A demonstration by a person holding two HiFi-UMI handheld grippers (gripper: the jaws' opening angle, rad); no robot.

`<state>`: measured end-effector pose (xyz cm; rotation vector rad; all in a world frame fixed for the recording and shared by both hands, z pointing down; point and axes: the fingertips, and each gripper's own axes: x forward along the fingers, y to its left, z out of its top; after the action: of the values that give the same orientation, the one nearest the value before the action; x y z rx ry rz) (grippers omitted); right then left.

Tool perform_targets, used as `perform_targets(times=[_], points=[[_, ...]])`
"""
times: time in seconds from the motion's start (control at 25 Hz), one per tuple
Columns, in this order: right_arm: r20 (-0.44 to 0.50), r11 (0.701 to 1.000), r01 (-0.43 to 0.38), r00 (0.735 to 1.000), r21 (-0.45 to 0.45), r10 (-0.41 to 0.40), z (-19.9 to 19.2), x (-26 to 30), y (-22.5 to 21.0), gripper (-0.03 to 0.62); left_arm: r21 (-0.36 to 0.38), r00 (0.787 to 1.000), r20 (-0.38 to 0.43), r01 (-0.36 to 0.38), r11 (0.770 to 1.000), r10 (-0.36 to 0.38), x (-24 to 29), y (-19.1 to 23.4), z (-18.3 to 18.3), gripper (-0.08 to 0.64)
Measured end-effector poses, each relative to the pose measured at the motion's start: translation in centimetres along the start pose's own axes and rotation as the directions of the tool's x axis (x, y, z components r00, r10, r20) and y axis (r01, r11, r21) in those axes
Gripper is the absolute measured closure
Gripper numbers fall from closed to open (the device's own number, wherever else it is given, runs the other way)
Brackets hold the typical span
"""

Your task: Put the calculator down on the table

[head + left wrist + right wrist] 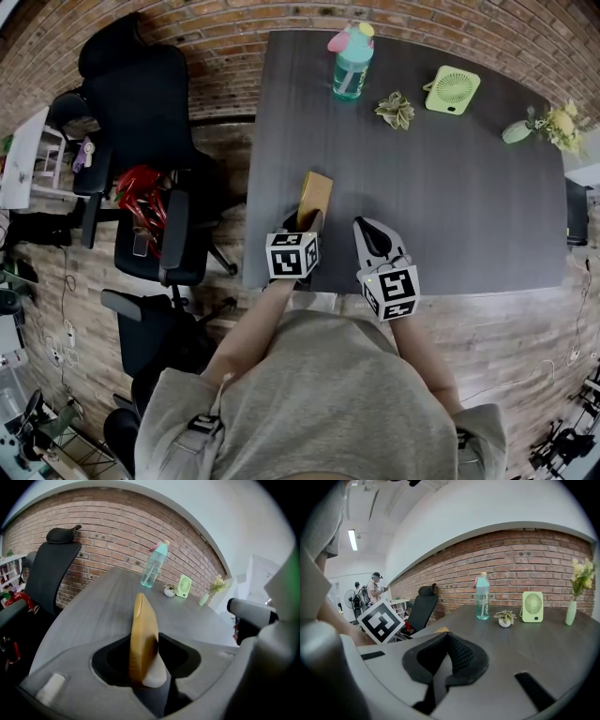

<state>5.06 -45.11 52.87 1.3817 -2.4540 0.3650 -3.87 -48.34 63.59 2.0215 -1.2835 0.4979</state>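
The left claw [307,223] has its jaws parted wider than the calculator [142,634] is thick. In the left gripper view dark gaps show on both sides of the yellow slab, so the claw seems to have no real hold on it, though a pale patch low on its right side sits close against it and may touch. The calculator stands on edge between the jaws. Its long axis runs straight out from the claw toward 12 o'clock in the head view, pointing at the bottle [352,64] at the far end of the table [450,187], and its near end is tucked into the claw at 6 o'clock. Whether its lower edge rests fully on the tabletop cannot be told, but it looks down or nearly so, close to the near edge. The right claw [367,232] sits at 3 o'clock from the left one, jaws closed together and empty, near the calculator but apart from it. The left claw is plainly nearer, and backing it out toward 6 o'clock along that axis looks like the clean exit. A sideways brush could tip the slab flat.
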Motion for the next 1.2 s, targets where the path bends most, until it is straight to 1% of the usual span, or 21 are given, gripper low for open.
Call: perform_targets(times=[0.44, 0.6, 0.92, 1.12, 1.2], points=[[0.01, 1.0, -0.002, 1.0, -0.001, 0.002, 0.1, 0.0, 0.2, 0.591, -0.012, 0.997, 0.004, -0.072, 0.997, 0.072, -0.3, 2.1, -0.2, 0.341], [0.013, 1.0, 0.006, 1.0, -0.002, -0.006, 0.1, -0.3, 0.3, 0.591, -0.021, 0.997, 0.008, -0.074, 0.997, 0.074, -0.4, 2.4, -0.3, 0.337], [0.026, 1.0, 0.026, 0.999, -0.003, -0.025, -0.1, -1.9, 0.5, 0.591, 0.016, 0.993, 0.024, -0.12, 0.993, 0.119, -0.6, 2.8, -0.6, 0.33], [0.037, 0.999, 0.035, 0.999, -0.01, -0.034, -0.3, -3.4, 0.9, 0.591, 0.026, 0.992, 0.026, -0.122, 0.992, 0.121, -1.0, 2.7, -0.8, 0.33], [0.042, 0.999, 0.04, 0.998, -0.012, -0.039, -0.3, -4.1, 1.1, 0.591, 0.03, 0.993, 0.041, -0.116, 0.993, 0.114, -1.7, 2.3, -0.7, 0.33]])
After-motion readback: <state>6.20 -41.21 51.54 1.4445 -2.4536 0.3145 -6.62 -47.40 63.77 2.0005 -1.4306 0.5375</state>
